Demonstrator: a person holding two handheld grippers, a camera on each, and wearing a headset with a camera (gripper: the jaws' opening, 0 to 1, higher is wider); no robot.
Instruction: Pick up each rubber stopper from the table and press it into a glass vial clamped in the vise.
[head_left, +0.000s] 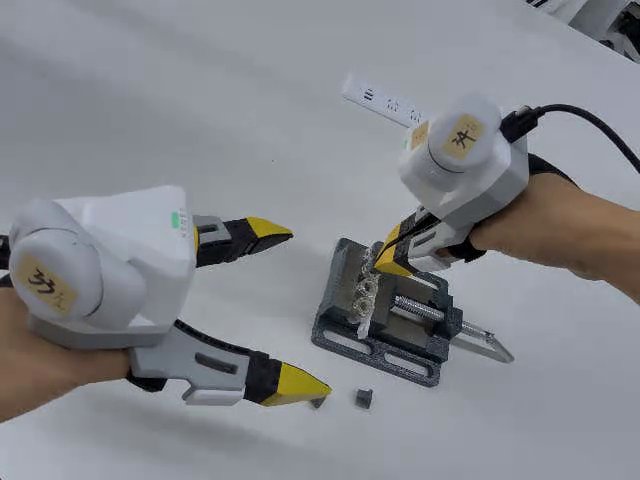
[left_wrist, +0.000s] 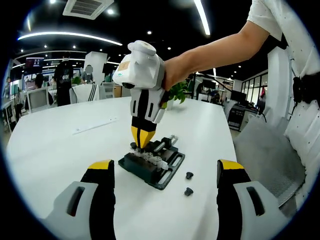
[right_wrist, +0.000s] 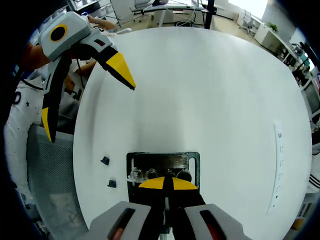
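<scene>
vials (head_left: 364, 296) half hidden under clenched right gripper (head_left: 380, 266); left gripper (head_left: 309, 310) spread wide.

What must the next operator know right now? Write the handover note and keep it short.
Left gripper: jaws open, empty, near the two loose stoppers on the table.
Right gripper: jaws shut, tips over the vials in the vise.
Done: one end vial seems to have a dark stopper in it.
To do: pick up both loose stoppers and press them into the open vials.
</scene>
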